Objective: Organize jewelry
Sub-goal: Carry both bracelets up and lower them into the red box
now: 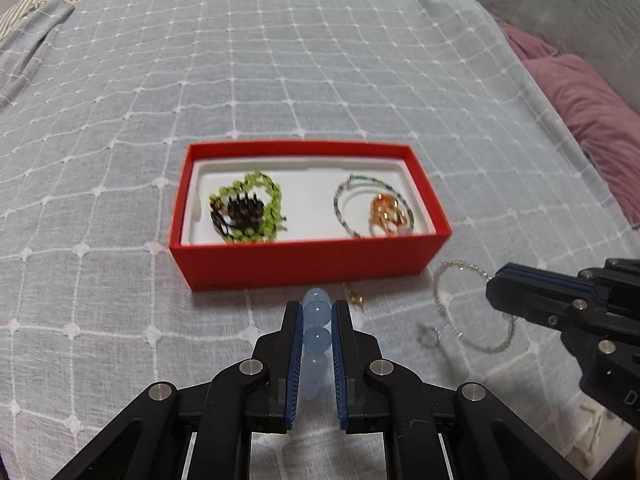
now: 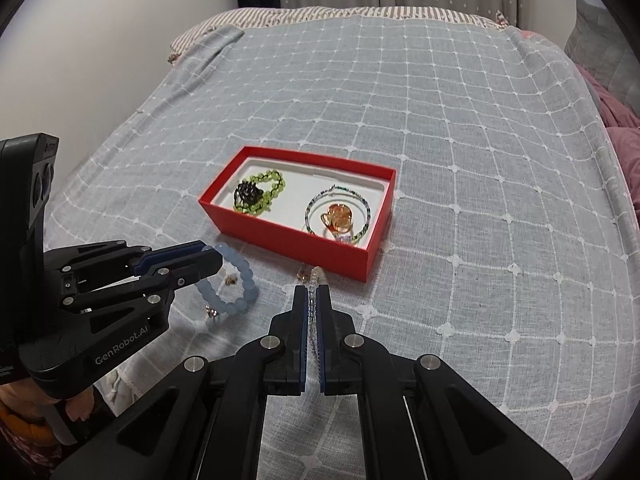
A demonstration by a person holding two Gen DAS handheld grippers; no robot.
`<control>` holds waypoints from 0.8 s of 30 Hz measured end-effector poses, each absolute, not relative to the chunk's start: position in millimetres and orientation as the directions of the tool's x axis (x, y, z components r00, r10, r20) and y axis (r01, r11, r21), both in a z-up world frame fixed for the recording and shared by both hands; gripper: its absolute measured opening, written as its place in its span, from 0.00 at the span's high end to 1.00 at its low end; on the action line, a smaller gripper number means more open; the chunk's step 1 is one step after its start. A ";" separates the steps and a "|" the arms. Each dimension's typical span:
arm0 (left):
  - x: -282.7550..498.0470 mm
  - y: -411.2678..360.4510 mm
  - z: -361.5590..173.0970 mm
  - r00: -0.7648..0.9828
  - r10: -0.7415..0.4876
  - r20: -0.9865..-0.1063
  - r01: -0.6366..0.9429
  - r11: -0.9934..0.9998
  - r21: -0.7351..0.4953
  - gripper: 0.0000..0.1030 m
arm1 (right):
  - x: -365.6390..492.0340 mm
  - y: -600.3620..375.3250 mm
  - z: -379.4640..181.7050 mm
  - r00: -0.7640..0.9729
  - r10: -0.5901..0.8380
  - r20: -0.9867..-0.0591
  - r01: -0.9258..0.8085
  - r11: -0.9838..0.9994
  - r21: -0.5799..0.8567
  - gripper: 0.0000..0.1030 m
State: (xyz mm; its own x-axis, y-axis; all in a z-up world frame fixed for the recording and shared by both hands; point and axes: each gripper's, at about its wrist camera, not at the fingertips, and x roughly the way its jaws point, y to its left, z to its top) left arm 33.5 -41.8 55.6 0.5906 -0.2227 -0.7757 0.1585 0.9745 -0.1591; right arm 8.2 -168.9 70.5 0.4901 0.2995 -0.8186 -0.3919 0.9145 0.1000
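Bracelets: our left gripper (image 1: 317, 316) clamps pale-blue round beads (image 1: 316, 338); our right gripper (image 2: 313, 300) pinches a thin clear-bead strand (image 2: 313, 280).

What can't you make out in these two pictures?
- Small trinkets on the bedspread: too small, both views.
- Red box contents: blurred in left wrist view.
- Clear bead bracelet: partly behind the right claw.
- Blue bead bracelet: partly hidden by the left claw.
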 end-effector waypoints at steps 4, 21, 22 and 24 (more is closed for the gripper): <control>36.6 -38.7 65.5 0.619 -0.234 -0.750 0.157 0.972 -0.173 0.91 | 15.1 -166.2 77.3 0.500 0.309 -0.809 -0.392 0.914 0.106 0.97; 84.3 -25.1 91.8 0.676 -0.383 -0.630 0.179 0.914 -0.364 0.91 | 54.4 -156.6 108.1 0.591 0.373 -0.715 -0.378 0.911 0.163 0.97; 86.8 -24.2 91.3 0.674 -0.391 -0.626 0.178 0.909 -0.376 0.91 | 56.7 -157.1 107.0 0.591 0.373 -0.715 -0.374 0.912 0.167 0.97; 90.5 -22.6 90.5 0.678 -0.396 -0.619 0.174 0.905 -0.388 0.91 | 60.8 -157.9 105.7 0.592 0.371 -0.715 -0.365 0.915 0.173 0.97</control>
State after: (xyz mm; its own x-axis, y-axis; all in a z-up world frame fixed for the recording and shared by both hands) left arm 90.5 -22.6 90.5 0.6781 -0.3957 -0.6193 0.1738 0.9051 -0.3881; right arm 60.8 -157.9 105.7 0.5919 0.3713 -0.7154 -0.3646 0.9149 0.1731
